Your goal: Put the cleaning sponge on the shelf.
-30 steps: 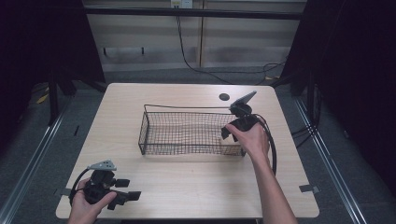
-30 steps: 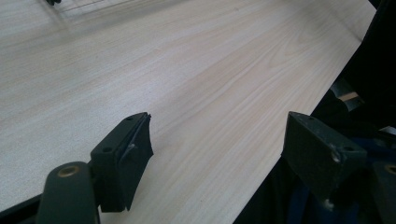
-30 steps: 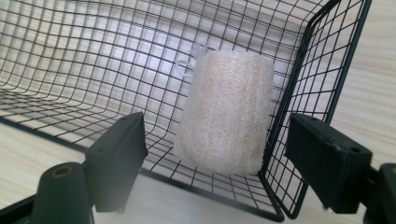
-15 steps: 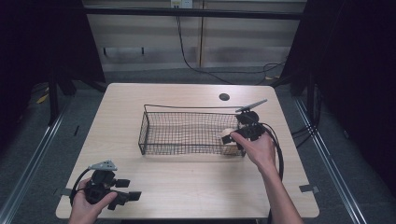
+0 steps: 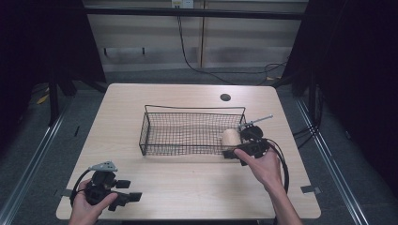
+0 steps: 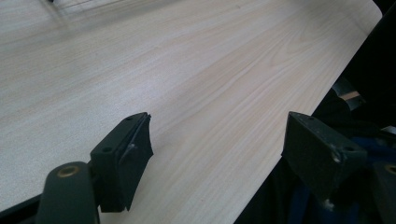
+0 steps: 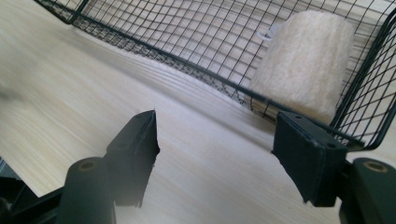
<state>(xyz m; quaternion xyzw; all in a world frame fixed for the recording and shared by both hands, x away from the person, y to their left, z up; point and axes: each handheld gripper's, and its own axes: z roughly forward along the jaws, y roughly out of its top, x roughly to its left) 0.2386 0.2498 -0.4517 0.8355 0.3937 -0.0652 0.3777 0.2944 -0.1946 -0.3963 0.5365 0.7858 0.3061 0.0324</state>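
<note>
Lying roll (image 5: 230,138), axis along basket (image 5: 187,110) length

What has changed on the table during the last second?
The right gripper came down from above the basket's right end to the table just outside its near right corner. Its jaws are open now, and a cream roll lies inside the basket at that end, so it was probably let go. The left gripper and the basket stayed in place.

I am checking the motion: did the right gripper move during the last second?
Yes. The right gripper came down from above the wire basket far right corner toward the person, to the table outside its near right corner.
</note>
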